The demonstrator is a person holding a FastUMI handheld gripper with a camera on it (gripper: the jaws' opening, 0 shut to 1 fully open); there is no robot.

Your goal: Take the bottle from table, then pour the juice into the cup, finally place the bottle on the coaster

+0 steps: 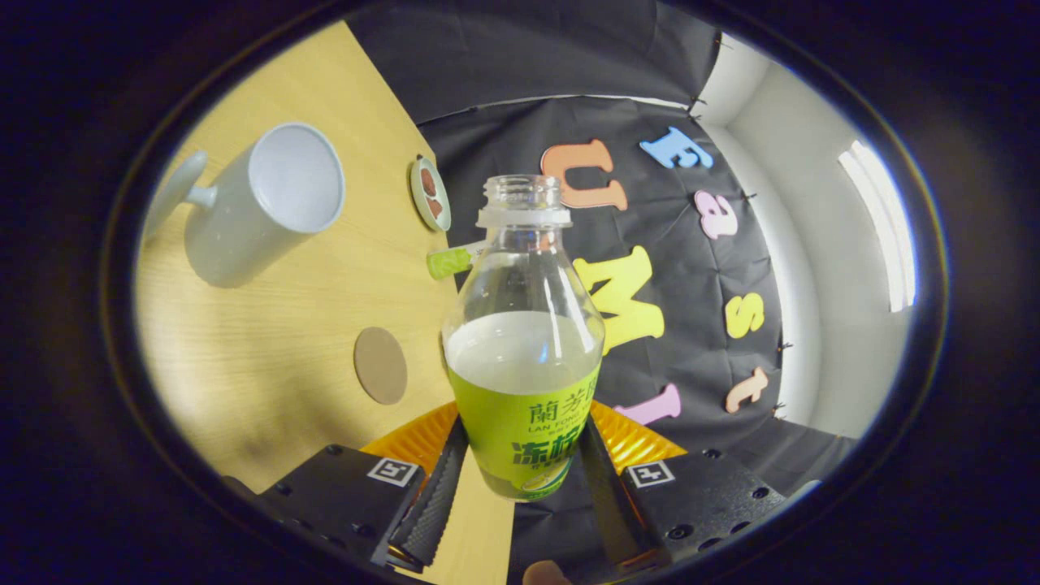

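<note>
Gripper (pixel 520 487) is clamped on the open bottle (pixel 524 341), already tipped mid-pour, I'd say. Cup (pixel 264 203) sits off at ten o'clock, coaster (pixel 380 365) at nine. Next: line the mouth up over the cup.

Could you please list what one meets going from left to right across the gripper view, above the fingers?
Cup → coaster → small dish → bottle, on which the gripper is shut.
</note>
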